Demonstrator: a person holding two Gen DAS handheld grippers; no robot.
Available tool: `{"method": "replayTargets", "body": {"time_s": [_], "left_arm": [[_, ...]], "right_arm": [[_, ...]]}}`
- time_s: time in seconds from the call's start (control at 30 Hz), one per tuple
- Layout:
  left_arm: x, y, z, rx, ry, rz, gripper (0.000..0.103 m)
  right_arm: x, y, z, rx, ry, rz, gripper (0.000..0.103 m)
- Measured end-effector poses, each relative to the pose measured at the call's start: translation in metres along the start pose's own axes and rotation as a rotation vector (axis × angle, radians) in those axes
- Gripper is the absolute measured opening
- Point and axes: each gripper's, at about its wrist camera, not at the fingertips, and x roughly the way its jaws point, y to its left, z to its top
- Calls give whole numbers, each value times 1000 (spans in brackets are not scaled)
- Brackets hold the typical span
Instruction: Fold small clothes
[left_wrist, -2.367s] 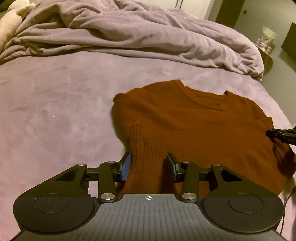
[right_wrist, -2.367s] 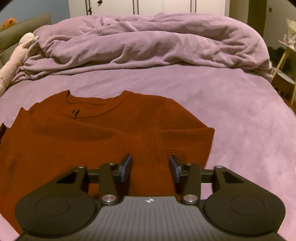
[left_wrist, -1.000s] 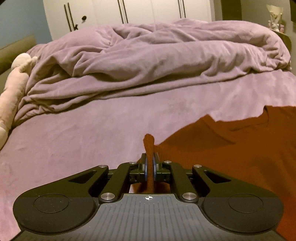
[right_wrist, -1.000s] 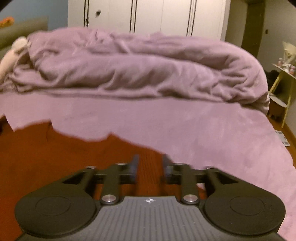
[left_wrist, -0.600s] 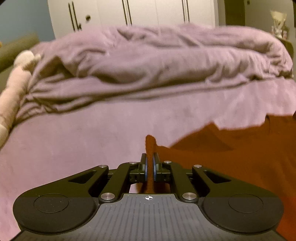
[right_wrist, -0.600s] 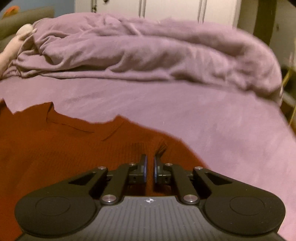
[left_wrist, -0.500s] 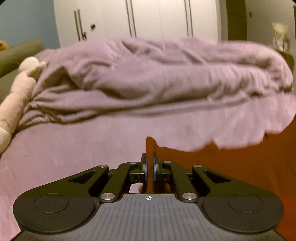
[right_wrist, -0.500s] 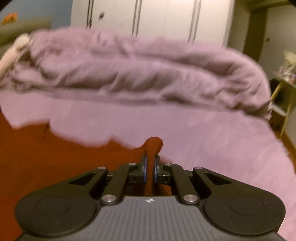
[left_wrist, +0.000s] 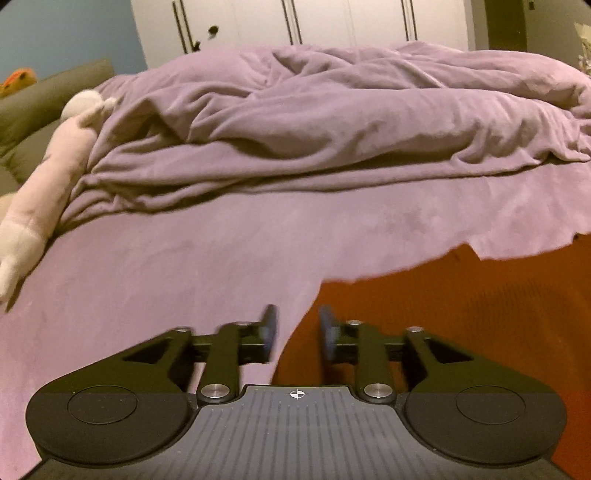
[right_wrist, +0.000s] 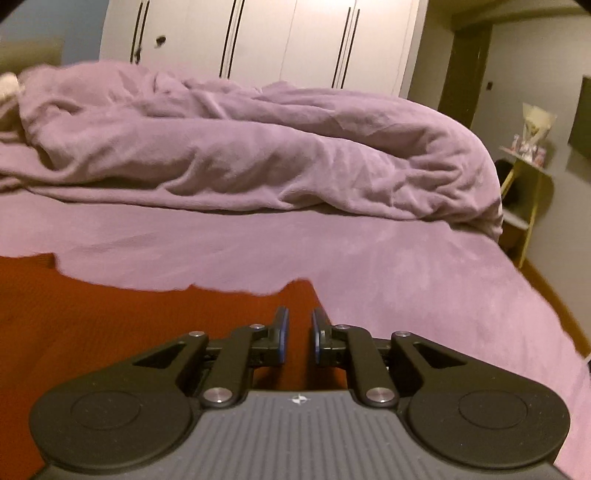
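Observation:
A rust-red knit sweater (left_wrist: 461, 306) lies on the purple bed; it fills the lower right of the left wrist view and the lower left of the right wrist view (right_wrist: 129, 317). My left gripper (left_wrist: 294, 325) is open, with the sweater's left edge running between its fingers and nothing pinched. My right gripper (right_wrist: 298, 332) is open by a narrow gap, over the sweater's right corner, holding nothing. Most of the sweater is hidden below the gripper bodies.
A crumpled purple duvet (left_wrist: 332, 122) is piled across the far half of the bed. A pale plush toy (left_wrist: 44, 192) lies at the far left. A small side table (right_wrist: 528, 173) stands off the bed's right edge. White wardrobes line the back wall.
Both grippers were shut on the sweater's edge half a second ago and have now opened and let it go. The cloth has dropped flat onto the bed.

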Motion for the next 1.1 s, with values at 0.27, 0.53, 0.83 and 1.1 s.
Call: {"method": "replayTargets", "body": {"time_s": [0.27, 0.53, 0.83, 1.1], "left_arm": [[-69, -7, -46, -44, 76, -135, 55], [-68, -32, -71, 51, 21, -32, 67], [-60, 44, -86, -223, 152, 20, 78], [-75, 84, -93, -379, 233, -105, 76]], "right_arm": [[-83, 25, -53, 70, 78, 418, 19], [-102, 21, -82, -11, 18, 278, 28], [-122, -42, -92, 14, 64, -11, 28], [-156, -25, -90, 10, 37, 54, 34]]}}
